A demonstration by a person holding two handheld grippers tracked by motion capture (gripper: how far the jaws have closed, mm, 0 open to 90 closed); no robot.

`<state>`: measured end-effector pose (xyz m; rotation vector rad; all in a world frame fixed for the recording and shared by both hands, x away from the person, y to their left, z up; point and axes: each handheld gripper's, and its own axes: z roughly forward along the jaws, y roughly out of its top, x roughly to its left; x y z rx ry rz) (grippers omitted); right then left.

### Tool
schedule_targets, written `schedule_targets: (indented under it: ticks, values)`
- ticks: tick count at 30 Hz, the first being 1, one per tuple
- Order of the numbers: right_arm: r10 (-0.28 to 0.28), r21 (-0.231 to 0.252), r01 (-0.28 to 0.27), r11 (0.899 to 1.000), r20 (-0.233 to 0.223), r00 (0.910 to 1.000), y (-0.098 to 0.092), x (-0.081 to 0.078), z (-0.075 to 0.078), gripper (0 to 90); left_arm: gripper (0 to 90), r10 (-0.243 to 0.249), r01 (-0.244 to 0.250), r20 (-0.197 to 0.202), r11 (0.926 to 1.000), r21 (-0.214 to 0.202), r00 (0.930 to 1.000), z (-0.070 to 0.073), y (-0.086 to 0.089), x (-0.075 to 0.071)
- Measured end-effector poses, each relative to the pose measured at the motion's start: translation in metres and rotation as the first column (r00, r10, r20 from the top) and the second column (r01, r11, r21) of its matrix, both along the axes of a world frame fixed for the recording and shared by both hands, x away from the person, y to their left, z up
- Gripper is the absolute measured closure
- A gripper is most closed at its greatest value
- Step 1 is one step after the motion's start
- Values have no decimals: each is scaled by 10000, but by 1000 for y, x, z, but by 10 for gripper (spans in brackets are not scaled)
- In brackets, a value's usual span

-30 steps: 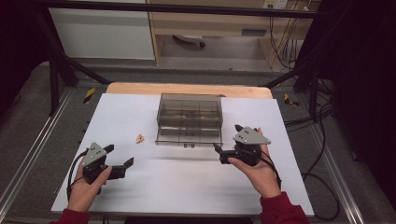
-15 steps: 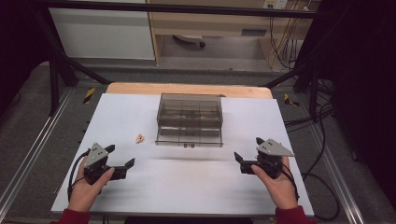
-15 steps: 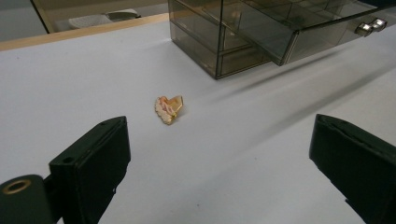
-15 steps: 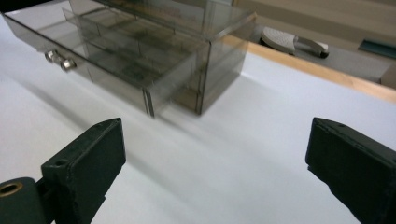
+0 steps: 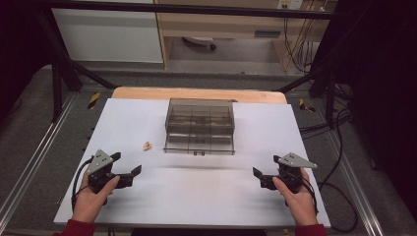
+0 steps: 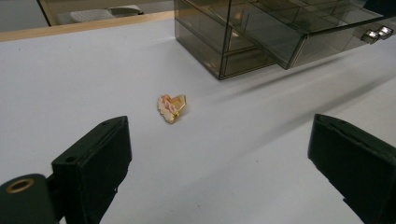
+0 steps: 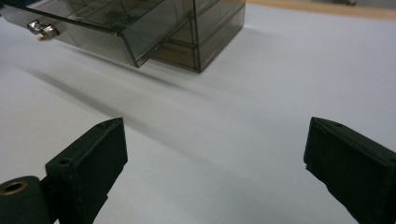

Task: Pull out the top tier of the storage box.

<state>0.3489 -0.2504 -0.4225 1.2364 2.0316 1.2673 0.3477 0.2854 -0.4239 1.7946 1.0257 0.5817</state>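
Mid-table: drawer box (image 5: 199, 126) | drawer faces person | both grippers' fingers wide

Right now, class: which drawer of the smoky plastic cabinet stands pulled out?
The top drawer, with the metal knob on its front: it juts forward over the table, while the lower drawers sit flush in the cabinet.

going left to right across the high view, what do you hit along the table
left gripper → small pink and gold clip → smoky drawer box with a drawer pulled out → right gripper
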Motion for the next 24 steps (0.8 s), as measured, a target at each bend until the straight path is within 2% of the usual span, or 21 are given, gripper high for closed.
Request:
schedule_targets:
  ticks: [1,2,5,9,12,16,18,21,24]
  values:
    - [14,138,-12,9999,-169,9999,1,0,-2,65,65,83,-84,-39,10000,-43,10000,0,0,0]
    - [-7,24,7,10000,-221,9998,2,-1,-3,64,71,182,-183,-101,9998,-79,9998,0,-1,0]
    - [-8,-175,7,9998,-85,10000,6,-2,-3,57,82,216,-217,-128,9998,-44,9997,0,-2,1]
    - [394,-949,-388,9947,42,9992,13,-2,-3,59,83,262,-257,-216,9994,214,9994,0,-5,2]
    - [473,-830,-479,9954,-85,9988,14,-3,-4,57,83,229,-222,-233,9992,324,9995,1,-5,1]
    - [645,-935,-641,9936,7,9979,16,-4,-3,52,83,271,-267,-162,9992,293,9995,1,-3,0]
    - [618,-927,-615,9938,3,9981,15,-4,-3,47,83,329,-324,-132,9988,362,9994,1,-3,-1]
    - [330,-1193,-305,9924,197,9993,12,-6,0,46,102,331,-329,-95,9991,273,9994,3,-2,-1]
    - [471,-1063,-452,9933,151,9988,11,-6,1,45,102,334,-330,-104,9990,304,9994,3,-1,0]
